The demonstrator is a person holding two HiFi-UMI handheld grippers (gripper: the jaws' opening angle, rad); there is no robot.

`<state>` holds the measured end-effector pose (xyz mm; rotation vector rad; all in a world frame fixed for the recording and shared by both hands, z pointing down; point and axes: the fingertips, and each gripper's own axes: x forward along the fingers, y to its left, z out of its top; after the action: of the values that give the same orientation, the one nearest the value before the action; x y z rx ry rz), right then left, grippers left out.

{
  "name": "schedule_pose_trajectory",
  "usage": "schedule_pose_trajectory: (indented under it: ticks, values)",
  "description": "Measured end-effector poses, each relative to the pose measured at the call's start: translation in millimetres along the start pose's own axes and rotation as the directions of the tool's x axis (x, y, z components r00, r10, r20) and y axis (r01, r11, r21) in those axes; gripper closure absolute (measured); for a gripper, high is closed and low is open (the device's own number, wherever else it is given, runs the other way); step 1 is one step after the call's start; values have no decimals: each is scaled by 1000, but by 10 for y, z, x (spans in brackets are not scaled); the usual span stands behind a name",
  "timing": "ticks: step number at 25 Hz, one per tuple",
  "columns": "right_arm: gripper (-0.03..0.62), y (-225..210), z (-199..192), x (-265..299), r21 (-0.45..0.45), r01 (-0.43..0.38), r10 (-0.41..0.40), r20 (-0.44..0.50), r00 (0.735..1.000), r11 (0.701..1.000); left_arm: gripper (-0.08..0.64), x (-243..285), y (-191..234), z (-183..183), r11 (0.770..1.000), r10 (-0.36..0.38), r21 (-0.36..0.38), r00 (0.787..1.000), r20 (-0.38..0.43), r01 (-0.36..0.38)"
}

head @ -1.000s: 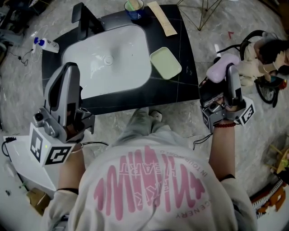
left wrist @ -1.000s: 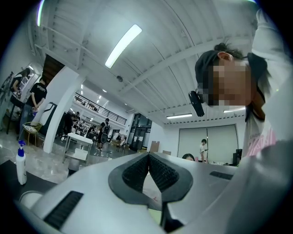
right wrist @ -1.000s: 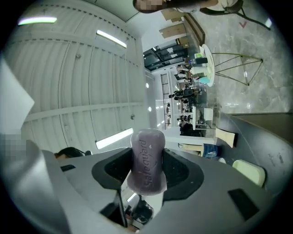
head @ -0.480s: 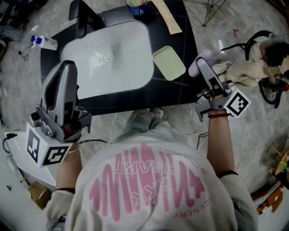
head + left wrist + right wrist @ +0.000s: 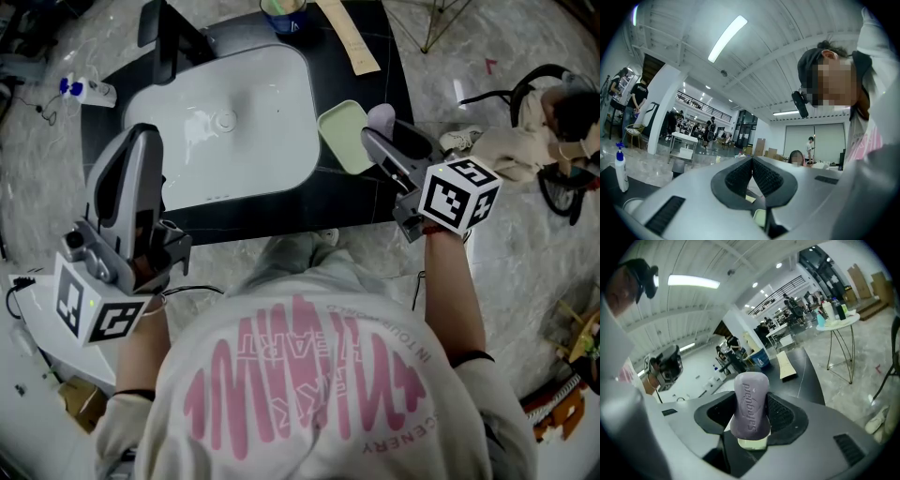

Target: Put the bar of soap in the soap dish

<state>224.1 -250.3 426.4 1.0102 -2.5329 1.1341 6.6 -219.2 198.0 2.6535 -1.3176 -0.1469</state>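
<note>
A pale purple bar of soap (image 5: 751, 403) stands on end between the pads of my right gripper (image 5: 750, 416), which is shut on it. From the head view that gripper (image 5: 386, 131) hangs over the right part of the black counter, and the soap (image 5: 381, 118) sits at the right edge of the pale green soap dish (image 5: 343, 137). The dish lies beside the white sink basin (image 5: 225, 112). My left gripper (image 5: 752, 174) is shut with nothing in it; it is held (image 5: 131, 159) in front of the counter's near left edge.
A black tap (image 5: 167, 37) rises at the sink's back left. A blue cup (image 5: 283, 13) and a flat beige strip (image 5: 349, 36) lie at the counter's back. A spray bottle (image 5: 86, 90) lies on the floor at left, bags and cables (image 5: 534, 112) at right.
My right gripper has swung left and down from beside the counter to over its right part, rolling as it went, with the soap still in it. The left gripper has hardly moved.
</note>
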Motion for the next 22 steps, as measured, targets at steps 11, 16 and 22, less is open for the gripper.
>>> schedule_pose_trajectory:
  ticks: [11, 16, 22]
  values:
    - [382, -99, -226, 285, -171, 113, -144, -179, 973, 979, 552, -1, 175, 26, 1000, 16, -6, 1000, 1, -16]
    - [382, -131, -283, 346, -267, 146, -211, -237, 948, 953, 551, 10, 227, 30, 1000, 14, -11, 1000, 3, -14]
    - [382, -157, -353, 420, -386, 174, -300, -294, 908, 906, 552, 7, 303, 28, 1000, 16, -17, 1000, 8, -16]
